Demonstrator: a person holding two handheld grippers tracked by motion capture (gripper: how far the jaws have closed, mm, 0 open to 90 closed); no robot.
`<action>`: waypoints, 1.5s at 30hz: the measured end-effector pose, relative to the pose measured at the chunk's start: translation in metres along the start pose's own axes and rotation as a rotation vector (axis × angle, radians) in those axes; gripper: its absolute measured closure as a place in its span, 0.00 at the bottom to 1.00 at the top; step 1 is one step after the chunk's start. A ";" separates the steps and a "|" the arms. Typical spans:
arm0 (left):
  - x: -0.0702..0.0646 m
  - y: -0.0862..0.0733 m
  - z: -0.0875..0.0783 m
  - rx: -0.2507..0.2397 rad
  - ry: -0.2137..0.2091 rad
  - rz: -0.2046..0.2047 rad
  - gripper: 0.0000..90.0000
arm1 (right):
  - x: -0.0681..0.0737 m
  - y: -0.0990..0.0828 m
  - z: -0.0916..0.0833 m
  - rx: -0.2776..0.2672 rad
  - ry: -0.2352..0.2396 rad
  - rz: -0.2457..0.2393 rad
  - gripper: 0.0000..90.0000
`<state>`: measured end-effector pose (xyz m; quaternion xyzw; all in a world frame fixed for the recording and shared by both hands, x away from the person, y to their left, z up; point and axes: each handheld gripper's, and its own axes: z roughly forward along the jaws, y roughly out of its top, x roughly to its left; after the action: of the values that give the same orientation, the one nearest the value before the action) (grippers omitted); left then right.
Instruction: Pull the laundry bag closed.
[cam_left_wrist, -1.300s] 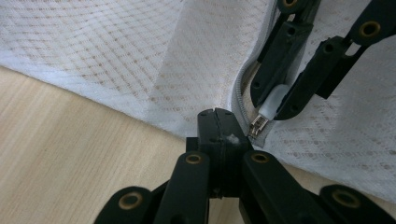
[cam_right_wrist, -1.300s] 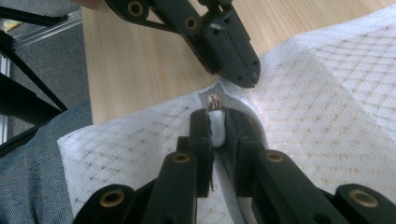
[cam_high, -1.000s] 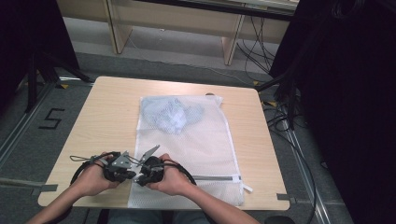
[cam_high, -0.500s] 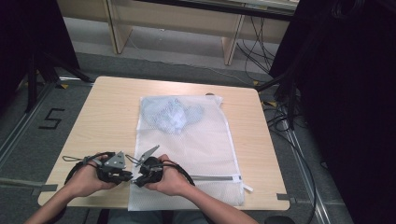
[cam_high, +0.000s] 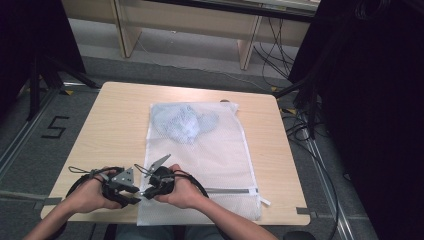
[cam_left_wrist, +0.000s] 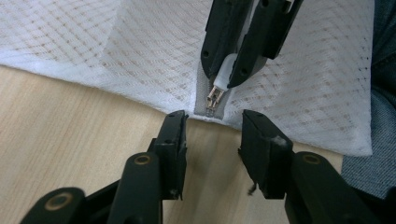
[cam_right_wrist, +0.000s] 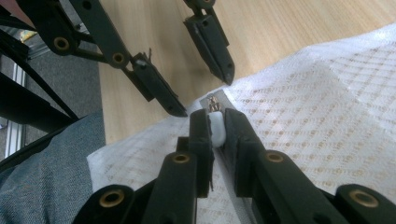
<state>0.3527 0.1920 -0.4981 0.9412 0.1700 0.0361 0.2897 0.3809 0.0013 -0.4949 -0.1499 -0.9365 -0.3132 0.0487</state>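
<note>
A white mesh laundry bag (cam_high: 210, 155) lies on the wooden table (cam_high: 115, 125) with a blue garment (cam_high: 182, 122) inside at its far end. My right gripper (cam_right_wrist: 215, 123) is shut on the white zipper pull (cam_right_wrist: 216, 130) at the bag's near left corner, and the metal slider (cam_left_wrist: 213, 98) shows just past its tips. My left gripper (cam_left_wrist: 212, 135) faces it from the bare wood at the bag's edge. Its jaws have just been opening and nothing is between them. In the high view both grippers, left (cam_high: 136, 194) and right (cam_high: 146, 192), meet tip to tip near the front edge.
The zipper (cam_high: 230, 190) runs along the bag's near end toward the right. The person's jeans (cam_right_wrist: 46, 177) lie just below the table's front edge. Cables (cam_high: 300, 130) and a dark curtain stand off the table's right side.
My left gripper's jaws have opened and it has drawn a little left, away from the right gripper. The right gripper has stayed put, shut on the zipper pull.
</note>
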 end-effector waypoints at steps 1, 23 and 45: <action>0.000 0.001 0.000 0.006 -0.004 -0.004 0.65 | -0.001 0.000 0.000 -0.005 0.005 -0.017 0.92; 0.000 0.005 0.003 -0.054 0.035 0.055 0.45 | 0.001 0.007 -0.009 -0.060 0.036 0.022 0.92; -0.003 0.005 0.005 -0.058 0.055 0.147 0.66 | -0.001 0.006 -0.011 -0.086 0.082 0.047 0.92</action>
<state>0.3518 0.1845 -0.4989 0.9410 0.1074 0.0881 0.3086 0.3838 -0.0015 -0.4827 -0.1607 -0.9156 -0.3579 0.0880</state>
